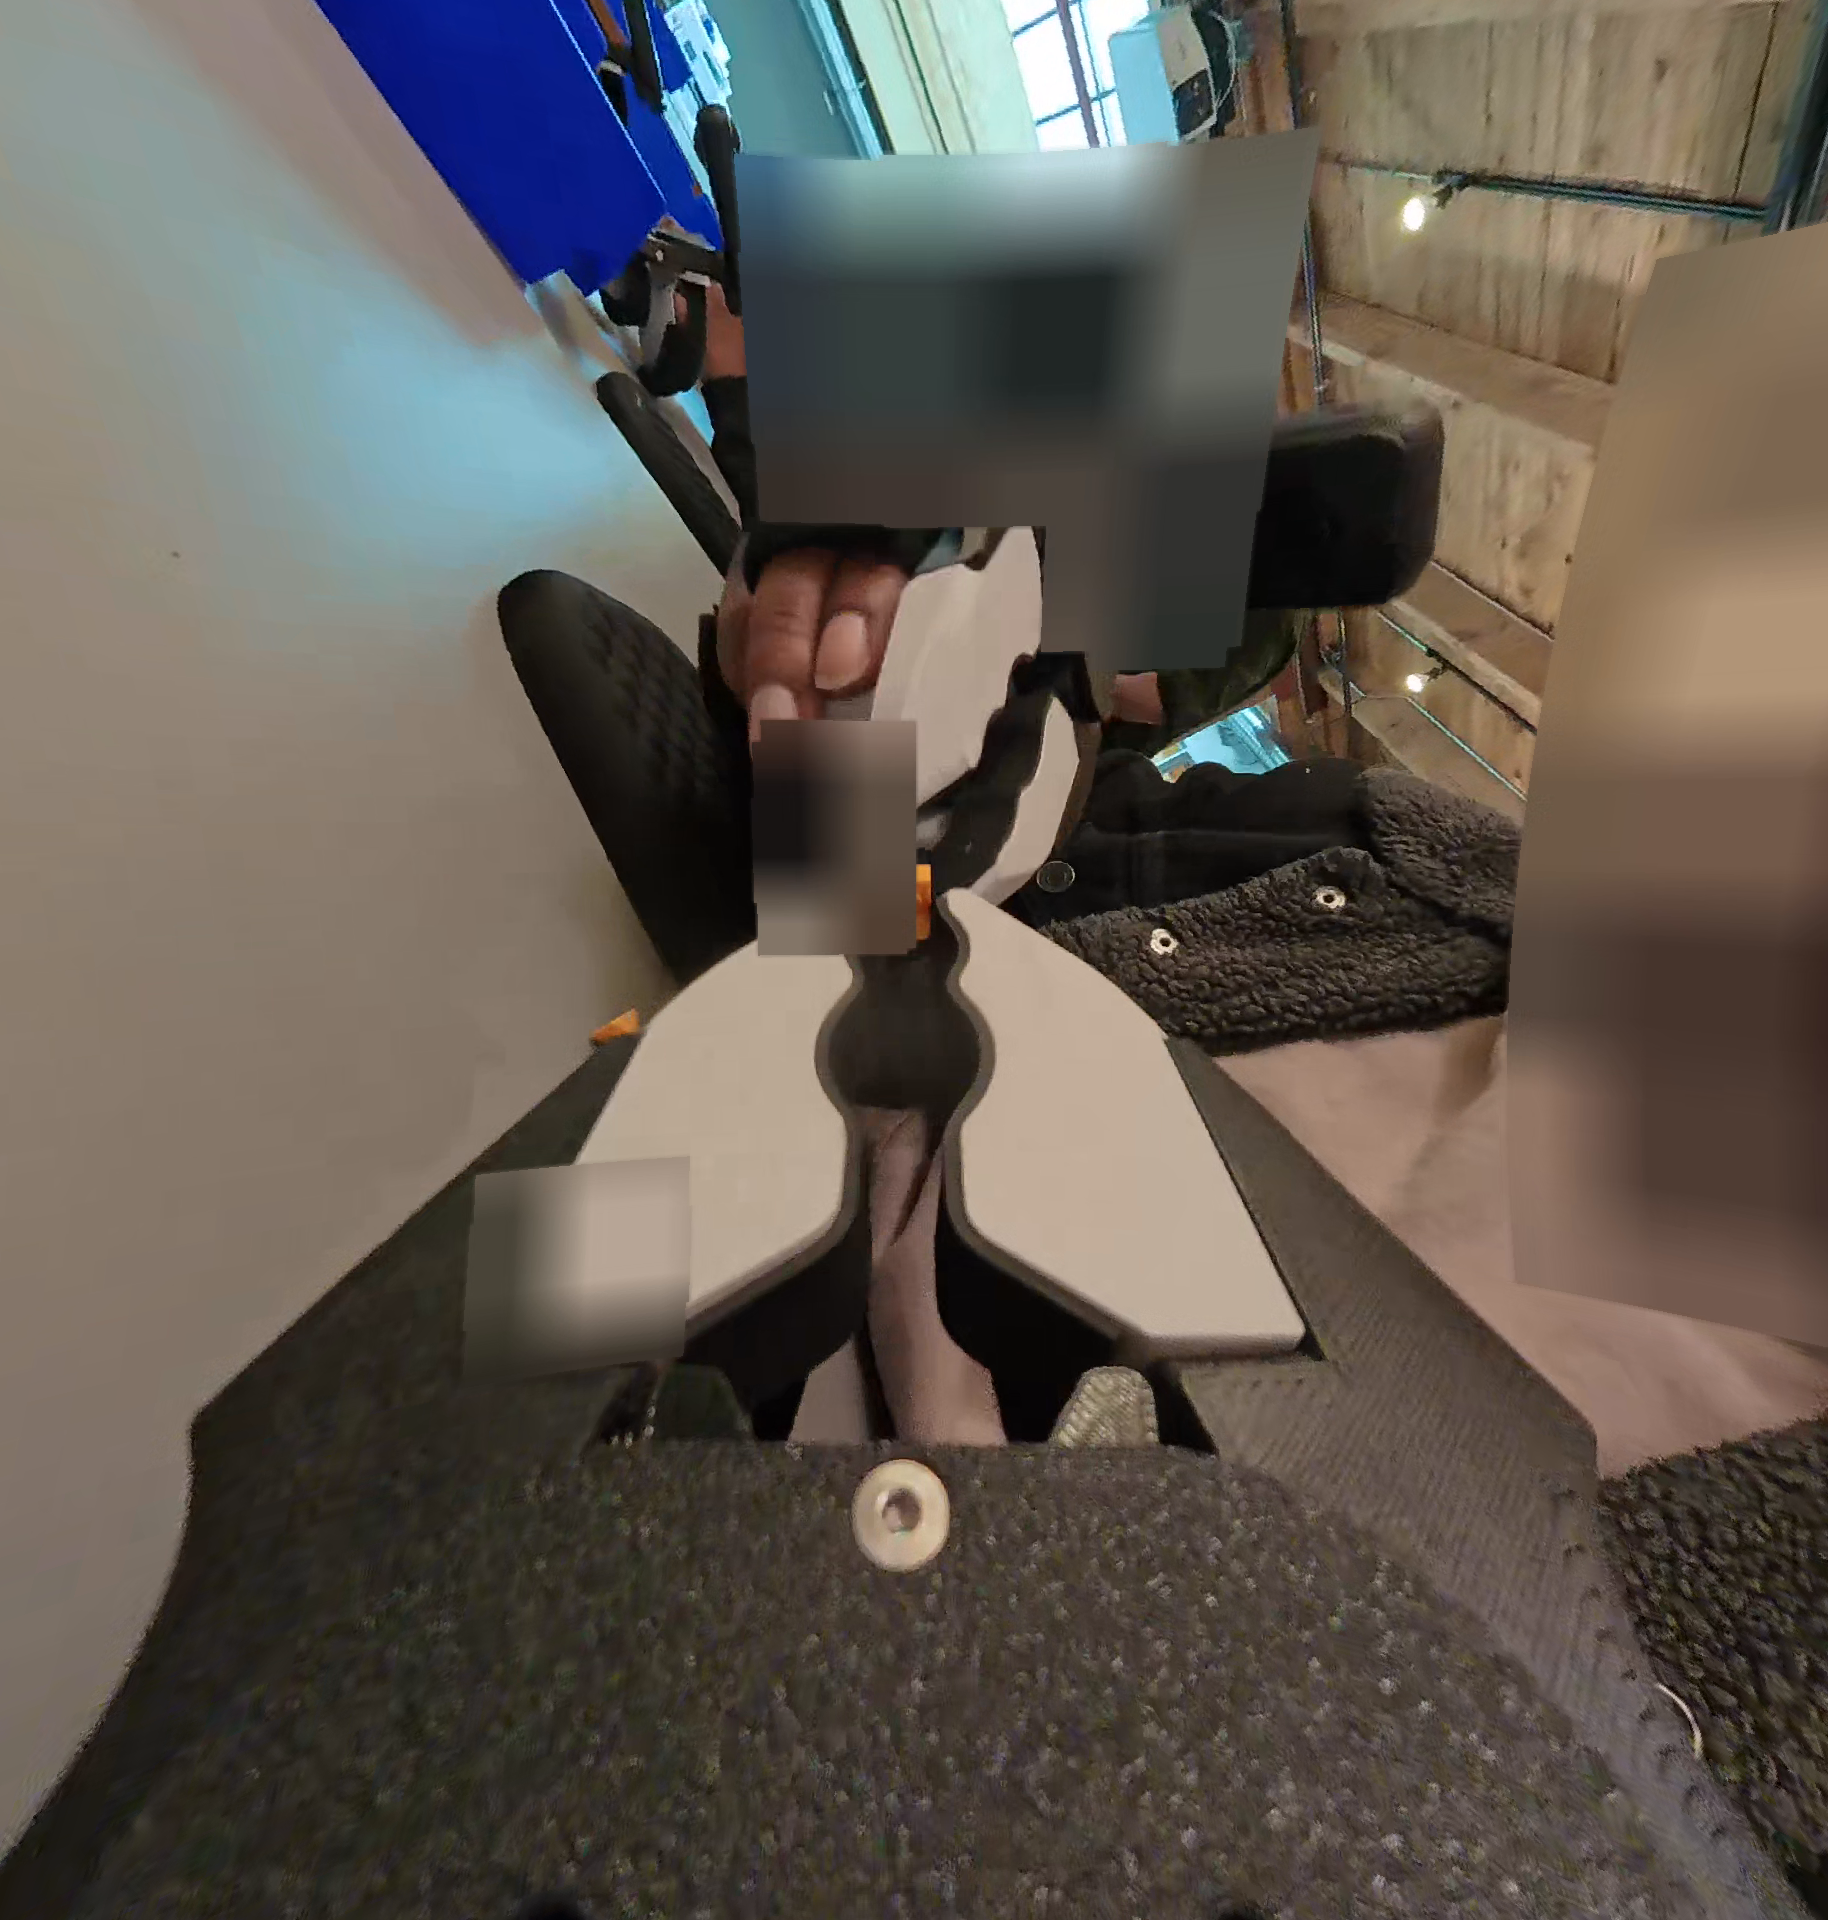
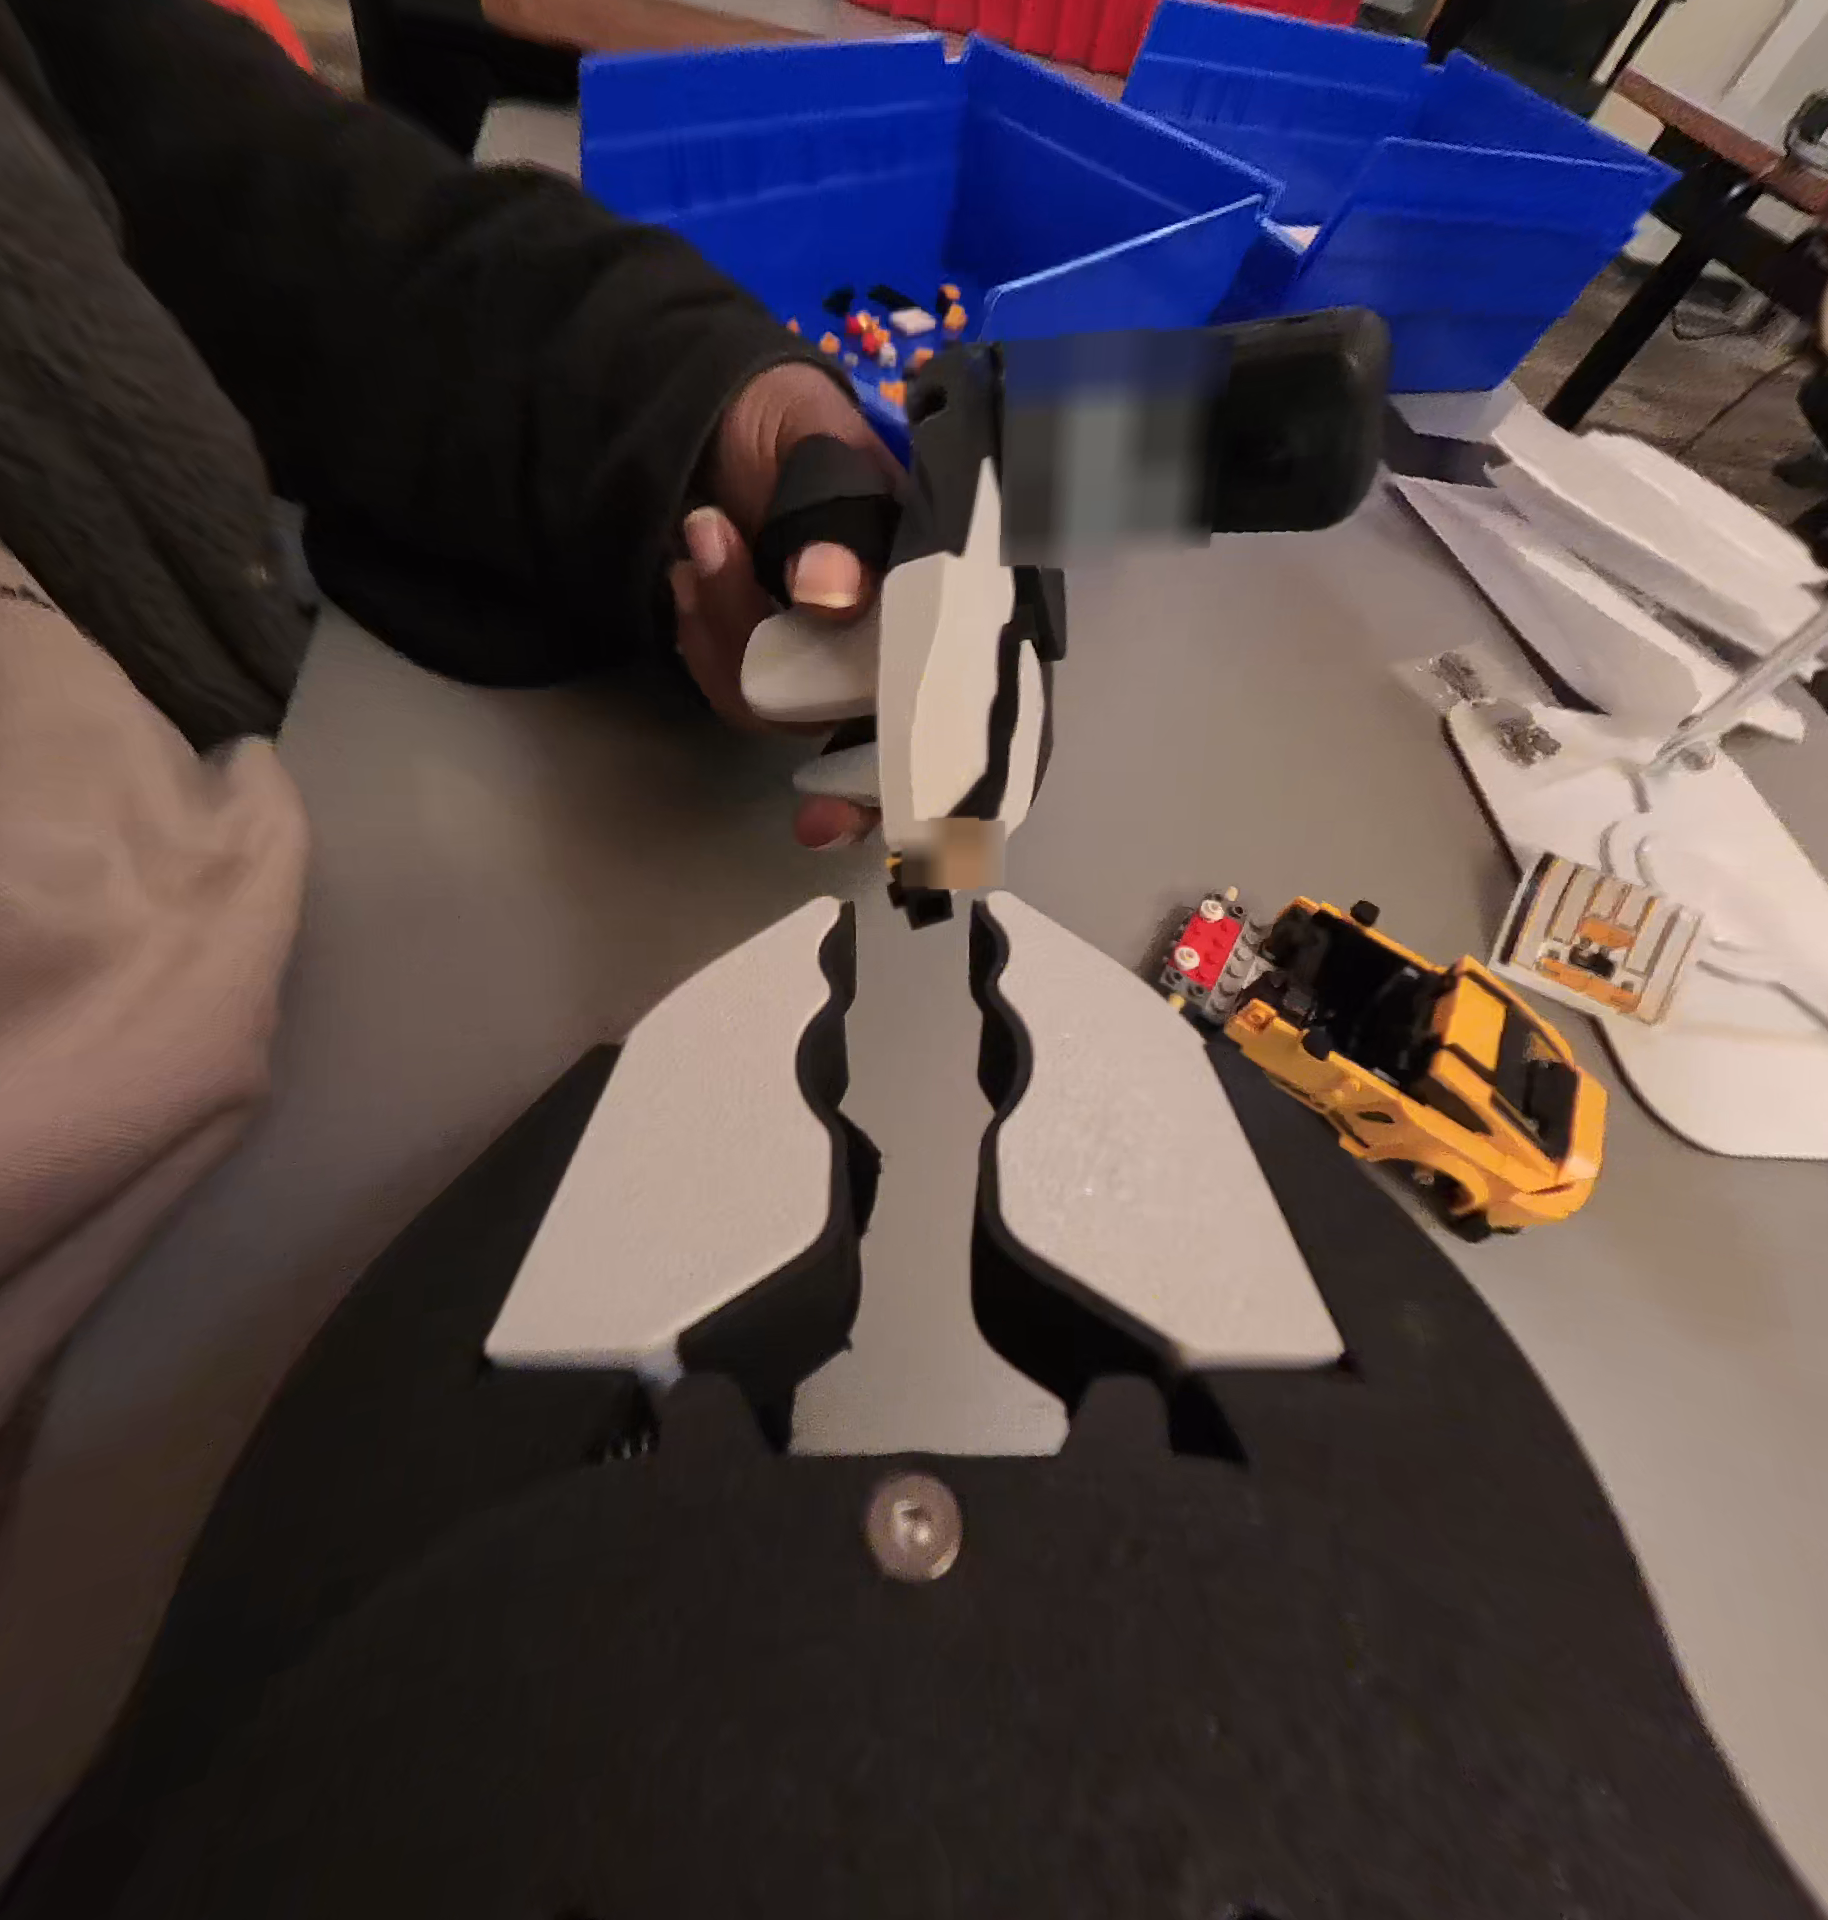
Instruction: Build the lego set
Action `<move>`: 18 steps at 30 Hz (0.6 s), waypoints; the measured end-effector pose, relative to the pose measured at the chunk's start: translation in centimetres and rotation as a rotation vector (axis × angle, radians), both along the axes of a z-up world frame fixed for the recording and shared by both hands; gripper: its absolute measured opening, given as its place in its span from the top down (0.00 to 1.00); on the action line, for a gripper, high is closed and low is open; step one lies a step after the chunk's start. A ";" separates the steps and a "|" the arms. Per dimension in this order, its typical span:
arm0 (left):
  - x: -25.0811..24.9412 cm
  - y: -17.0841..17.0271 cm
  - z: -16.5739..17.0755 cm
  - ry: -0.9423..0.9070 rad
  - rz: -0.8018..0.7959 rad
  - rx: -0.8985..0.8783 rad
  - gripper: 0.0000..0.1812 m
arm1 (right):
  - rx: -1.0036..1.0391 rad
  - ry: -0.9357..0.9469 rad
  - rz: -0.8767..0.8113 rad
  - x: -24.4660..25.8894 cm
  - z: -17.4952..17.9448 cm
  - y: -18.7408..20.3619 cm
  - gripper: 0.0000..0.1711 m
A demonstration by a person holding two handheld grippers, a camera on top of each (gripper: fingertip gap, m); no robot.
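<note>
Overhead, left tongs [image 2: 925,899] gripping small black piece [image 2: 918,906], right tongs [image 2: 910,914] parted

The small piece [image 2: 915,902] at the left gripper's [image 2: 941,862] tip is partly hidden by a blur. The little bricks [image 2: 884,327] in the blue bin [image 2: 1097,197] are too small to tell.

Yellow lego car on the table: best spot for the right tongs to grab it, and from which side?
Judging by its pose, come from above and close across the width of the yellow lego car, mid-body at the flat door sides. It sits upright on its wheels on the grey table; avoid the unfinished red and grey rear. The right tongs are open.
</note>
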State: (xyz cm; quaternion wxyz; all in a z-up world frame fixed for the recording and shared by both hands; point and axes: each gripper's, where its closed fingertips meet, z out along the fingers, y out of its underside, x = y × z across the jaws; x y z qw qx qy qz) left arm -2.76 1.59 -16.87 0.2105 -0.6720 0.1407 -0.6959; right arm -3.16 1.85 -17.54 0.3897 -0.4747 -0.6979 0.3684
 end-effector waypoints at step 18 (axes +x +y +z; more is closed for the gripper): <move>0.1 0.7 -0.2 0.016 0.181 0.009 0.89 | 0.214 0.106 -0.270 -0.3 -0.2 1.3 0.94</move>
